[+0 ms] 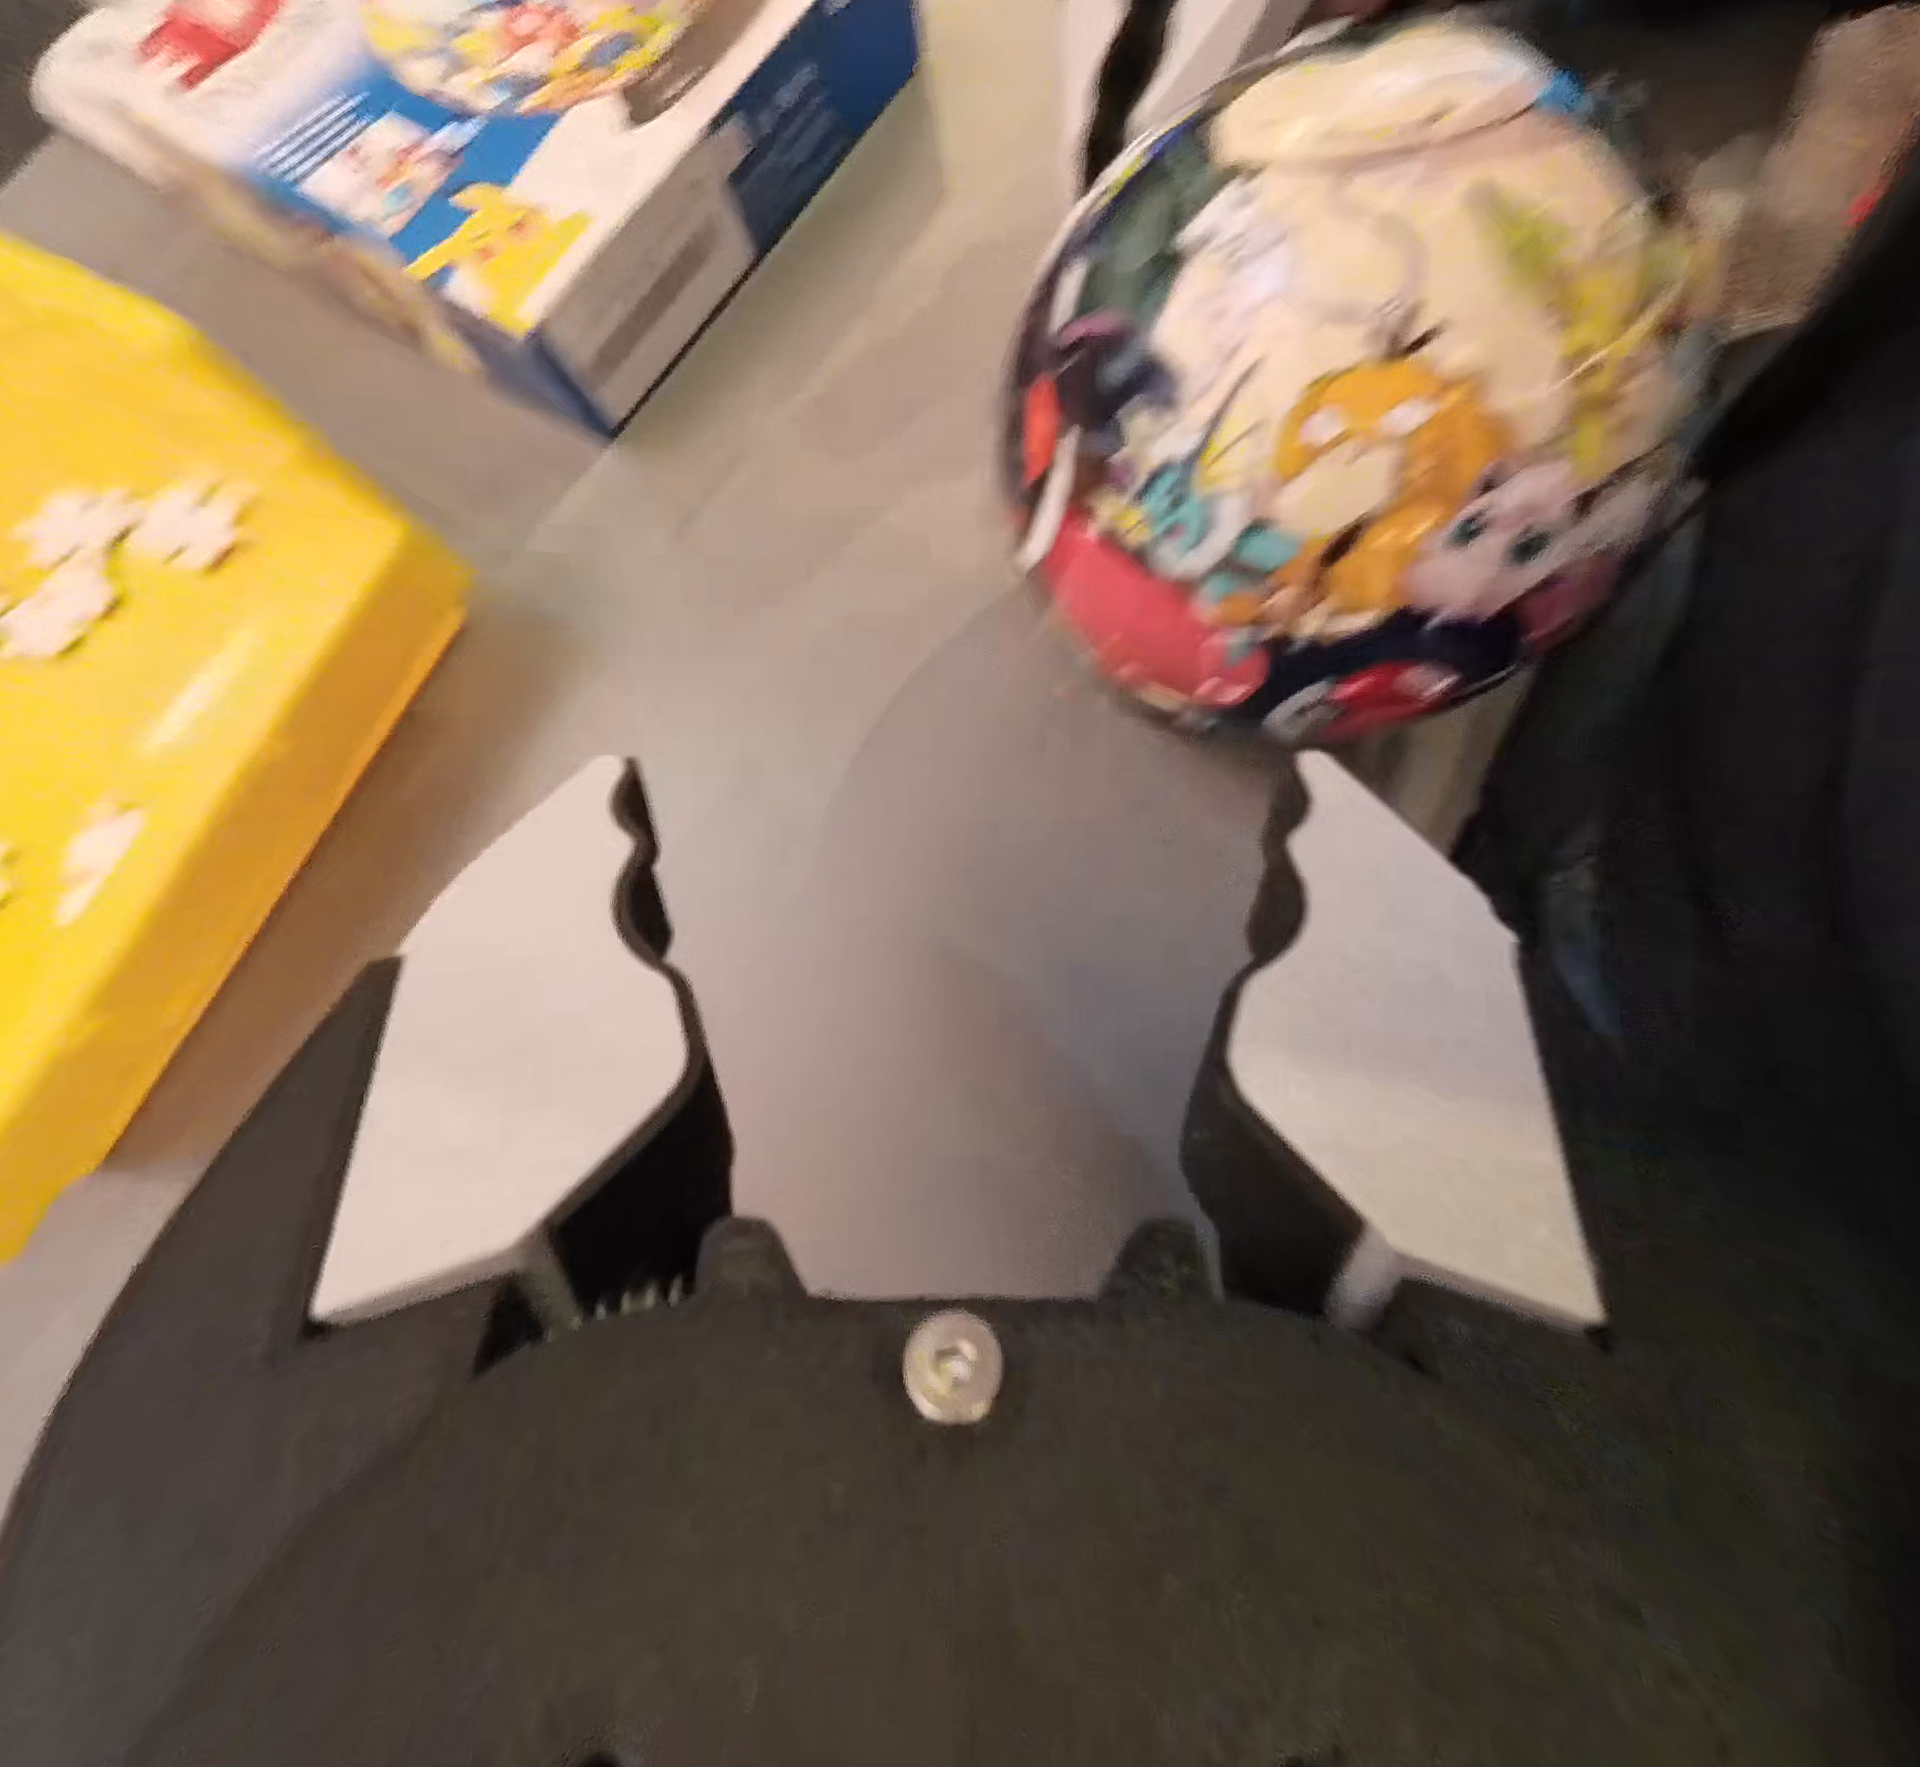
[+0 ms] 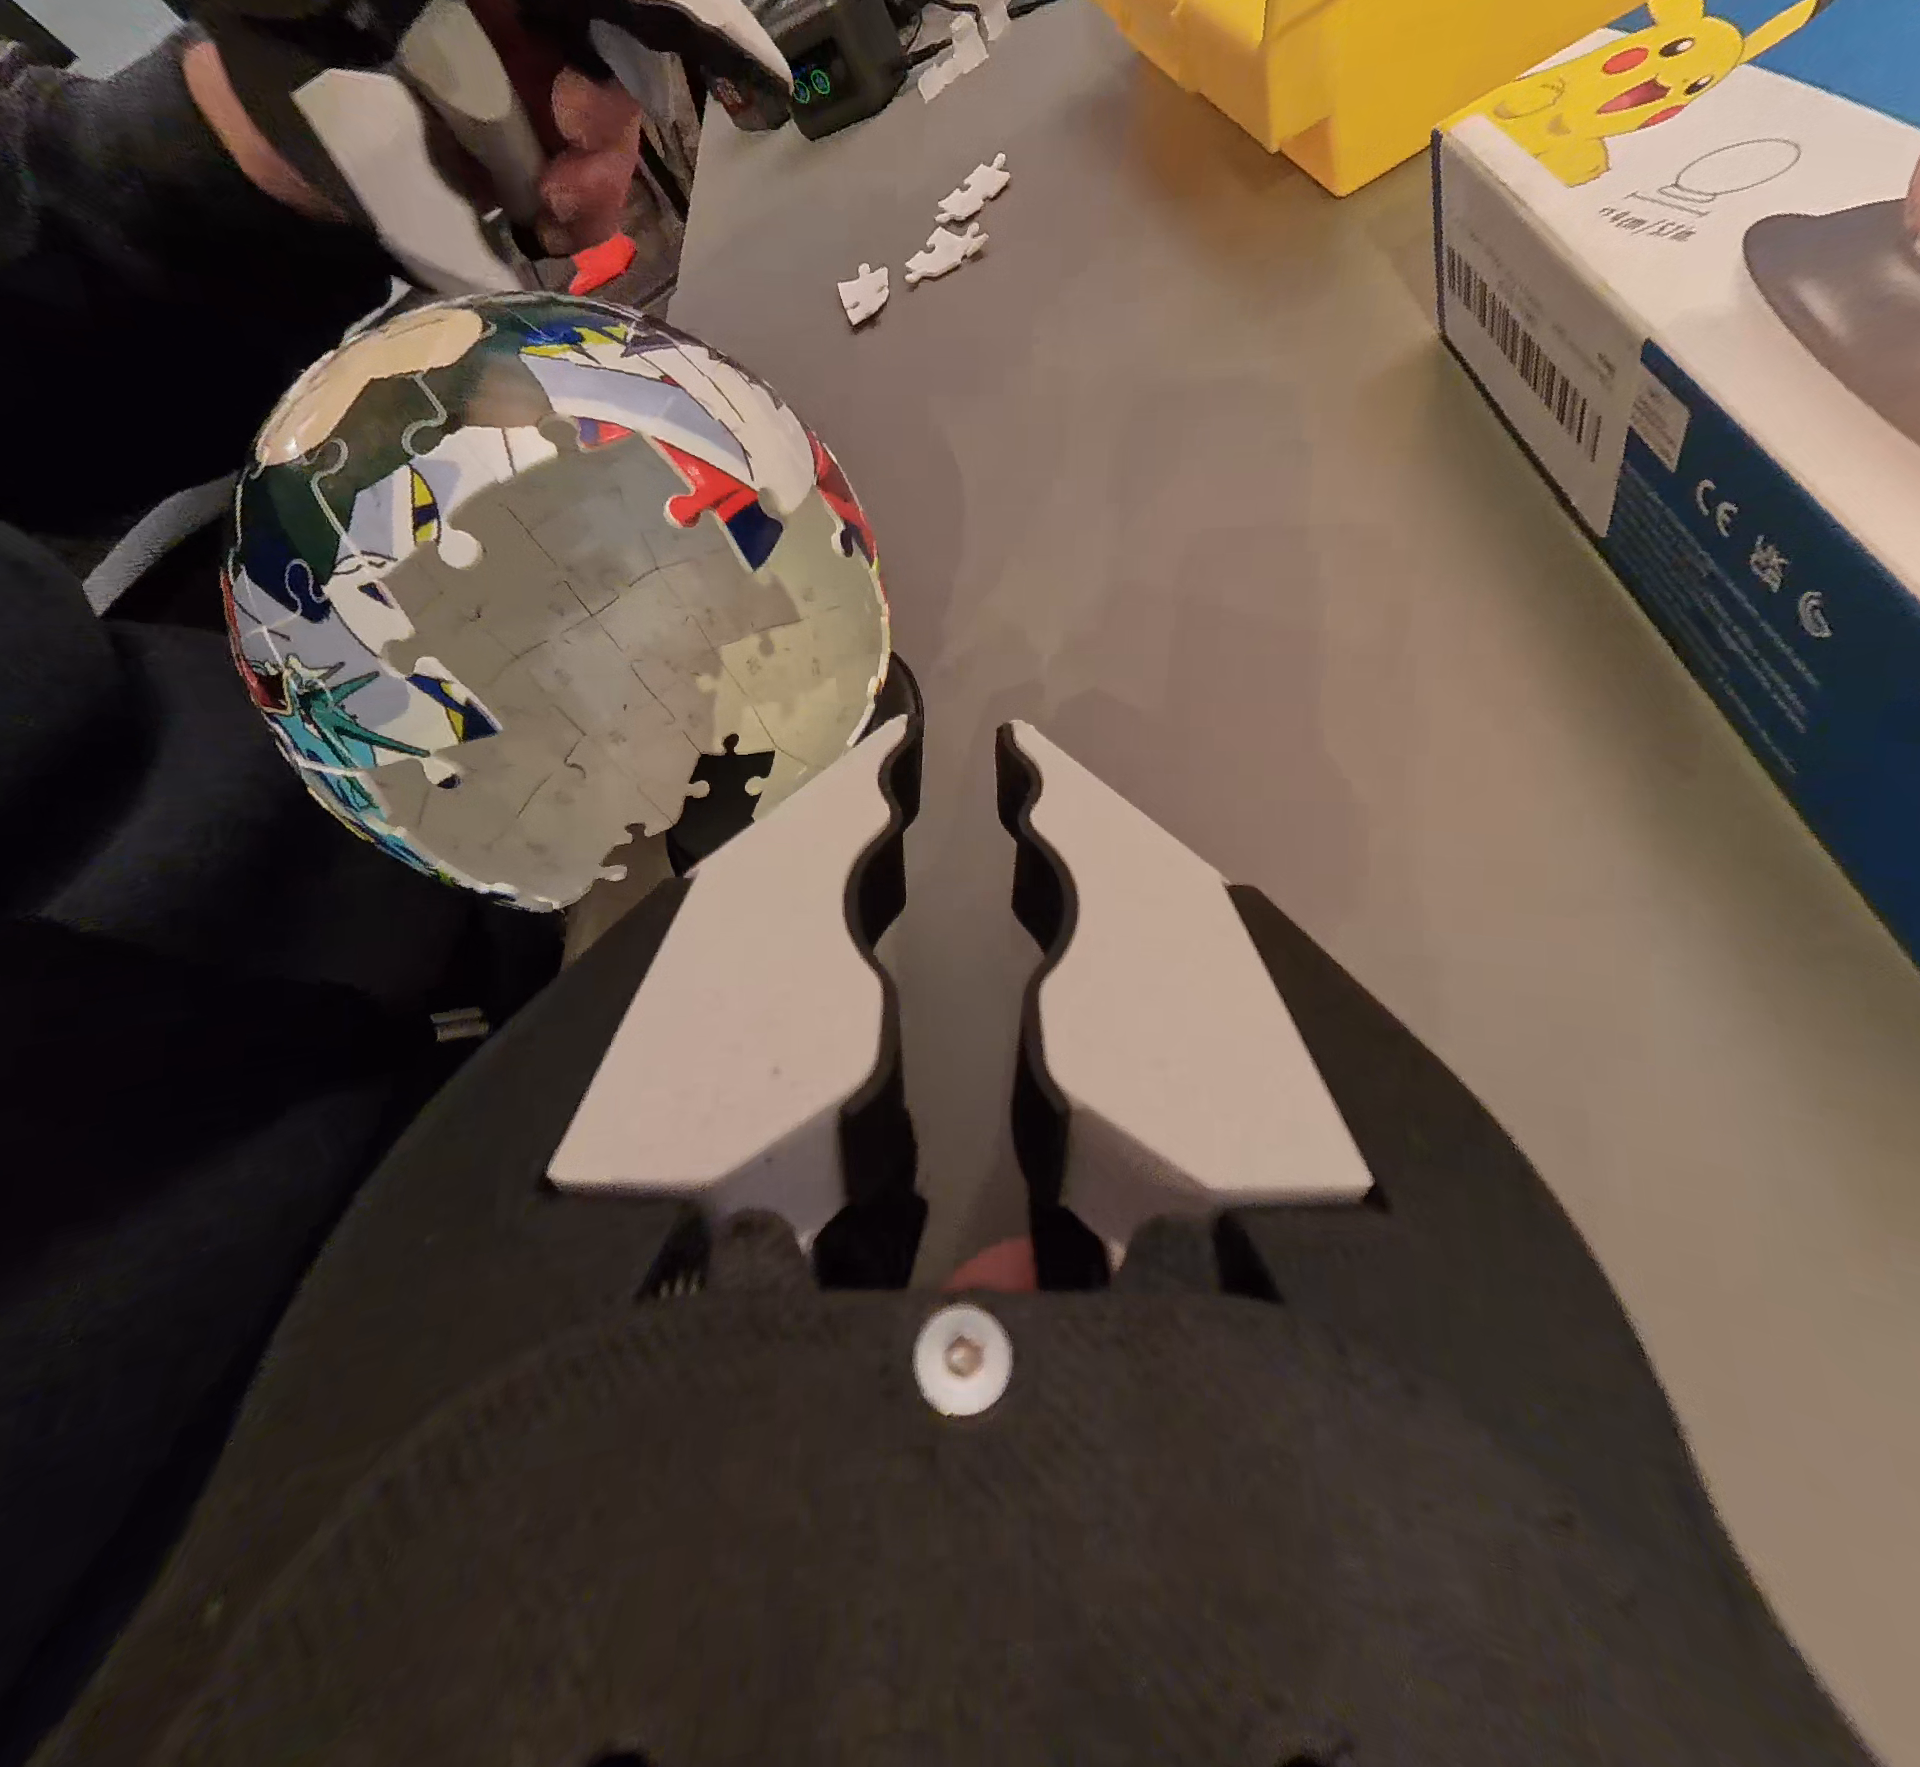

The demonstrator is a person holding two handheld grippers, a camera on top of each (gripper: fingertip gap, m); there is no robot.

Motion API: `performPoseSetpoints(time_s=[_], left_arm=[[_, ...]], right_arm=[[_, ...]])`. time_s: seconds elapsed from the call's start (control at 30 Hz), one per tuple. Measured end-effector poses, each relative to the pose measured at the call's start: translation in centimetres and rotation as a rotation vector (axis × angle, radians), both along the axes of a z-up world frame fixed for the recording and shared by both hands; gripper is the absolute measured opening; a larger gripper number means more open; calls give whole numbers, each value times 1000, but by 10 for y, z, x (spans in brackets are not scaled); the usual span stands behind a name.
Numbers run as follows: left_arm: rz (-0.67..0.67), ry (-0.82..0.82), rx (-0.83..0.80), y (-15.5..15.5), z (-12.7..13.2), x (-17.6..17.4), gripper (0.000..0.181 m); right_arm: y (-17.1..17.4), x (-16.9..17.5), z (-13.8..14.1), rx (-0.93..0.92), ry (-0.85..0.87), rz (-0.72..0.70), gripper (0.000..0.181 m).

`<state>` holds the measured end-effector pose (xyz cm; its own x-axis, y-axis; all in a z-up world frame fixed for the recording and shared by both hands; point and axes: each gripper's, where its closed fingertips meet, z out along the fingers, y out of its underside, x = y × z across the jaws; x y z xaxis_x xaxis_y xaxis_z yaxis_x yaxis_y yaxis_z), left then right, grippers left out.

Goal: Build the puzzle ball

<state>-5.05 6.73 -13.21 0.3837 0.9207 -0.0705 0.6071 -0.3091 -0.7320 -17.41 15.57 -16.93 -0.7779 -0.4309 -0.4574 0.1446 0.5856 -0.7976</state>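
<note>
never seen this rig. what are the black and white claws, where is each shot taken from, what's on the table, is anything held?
No robot arm: a person holds a two-finger gripper in each hand, each with a camera looking along its fingers. One shot is from the left gripper, jaws wide open and empty. The other is from the right gripper, jaws narrowly apart, also empty. On the grey table: a partly built puzzle ball with a gap in its shell, loose white pieces, a yellow bin with more pieces, and the puzzle box. What holds up the ball is not visible.
</note>
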Motion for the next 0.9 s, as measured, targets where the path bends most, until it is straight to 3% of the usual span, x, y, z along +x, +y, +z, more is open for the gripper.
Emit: performPoseSetpoints(time_s=[0.17,0.23,0.47,0.67,0.9], left_arm=[[186,-65,-81,-63,-12,33,78],[242,-133,-136,-87,-29,48,66],[317,-274,-77,-132,-84,75,56],[277,-246,-51,-130,-73,63,54],[285,-247,-113,-154,-62,44,53]], right_arm=[[-1,-1,-2,19,-17,-2,11],[-2,-1,-3,29,-17,-4,11],[-3,-2,-5,45,-27,-12,11],[-3,-3,-4,50,-49,-9,11],[-3,-4,-2,40,-59,-13,11]])
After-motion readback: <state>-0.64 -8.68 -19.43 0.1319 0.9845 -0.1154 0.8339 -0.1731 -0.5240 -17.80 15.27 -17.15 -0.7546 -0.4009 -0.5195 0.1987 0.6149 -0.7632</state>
